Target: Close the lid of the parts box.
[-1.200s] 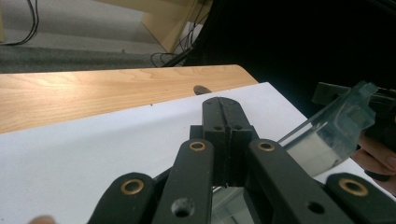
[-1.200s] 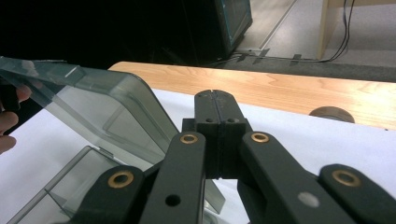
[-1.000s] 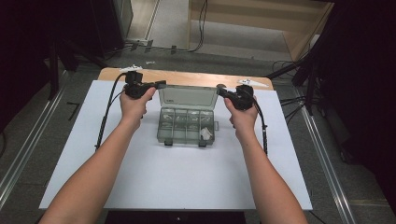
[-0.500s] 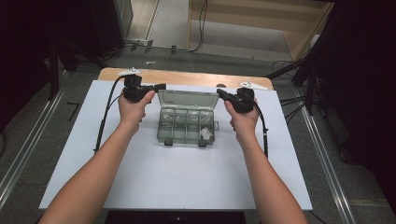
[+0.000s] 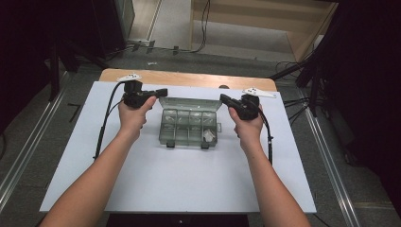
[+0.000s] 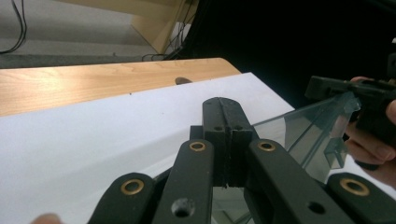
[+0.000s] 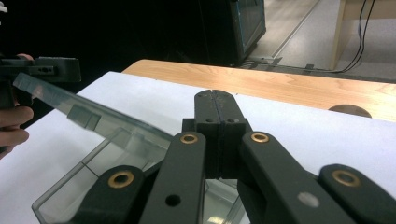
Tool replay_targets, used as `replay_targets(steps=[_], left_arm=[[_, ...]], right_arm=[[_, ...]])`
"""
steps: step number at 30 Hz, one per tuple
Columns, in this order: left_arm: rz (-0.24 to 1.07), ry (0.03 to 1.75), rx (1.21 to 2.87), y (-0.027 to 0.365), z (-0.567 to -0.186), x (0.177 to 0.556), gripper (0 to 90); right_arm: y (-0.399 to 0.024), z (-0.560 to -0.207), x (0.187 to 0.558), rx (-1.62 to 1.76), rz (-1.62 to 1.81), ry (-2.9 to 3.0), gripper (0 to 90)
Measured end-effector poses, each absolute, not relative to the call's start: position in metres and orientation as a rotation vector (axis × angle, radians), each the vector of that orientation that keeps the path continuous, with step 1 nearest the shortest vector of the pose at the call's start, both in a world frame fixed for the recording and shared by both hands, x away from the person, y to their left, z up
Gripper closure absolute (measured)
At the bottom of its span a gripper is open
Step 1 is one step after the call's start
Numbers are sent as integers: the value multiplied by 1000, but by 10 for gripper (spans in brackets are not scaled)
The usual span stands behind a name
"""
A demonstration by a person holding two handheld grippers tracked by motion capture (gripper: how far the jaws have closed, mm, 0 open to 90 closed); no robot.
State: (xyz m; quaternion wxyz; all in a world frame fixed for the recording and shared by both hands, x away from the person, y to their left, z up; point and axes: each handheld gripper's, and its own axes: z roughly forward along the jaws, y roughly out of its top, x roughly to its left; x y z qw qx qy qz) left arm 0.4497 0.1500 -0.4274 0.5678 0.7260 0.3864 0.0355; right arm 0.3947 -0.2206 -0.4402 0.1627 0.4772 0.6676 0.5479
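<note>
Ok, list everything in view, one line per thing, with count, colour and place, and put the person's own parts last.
Compartment box: one, clear greyish plastic, middle of the white sheet, between the two grippers.
Box lid: one, clear, raised at the far side of the box.
Small pale item: one, whitish, in a near right compartment; too small to identify.
White sheet: one, white, covering most of the table.
Table: one, light wood, its far edge showing beyond the sheet.
Left gripper: one, black, jaws shut, at the lid's left far corner.
Right gripper: one, black, jaws shut, at the lid's right far corner.
Hands: two, left and right, each holding a gripper.
</note>
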Motion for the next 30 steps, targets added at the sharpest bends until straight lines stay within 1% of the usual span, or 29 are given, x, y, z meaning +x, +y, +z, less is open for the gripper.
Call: replay_targets(steps=[20,30], left_arm=[[111,858,1736,151,-436,416,895],[116,847,1743,155,-446,397,894]], right_arm=[[-218,-449,366,1323,1542,1912,876],[-215,-457,349,1288,1516,1922,877]])
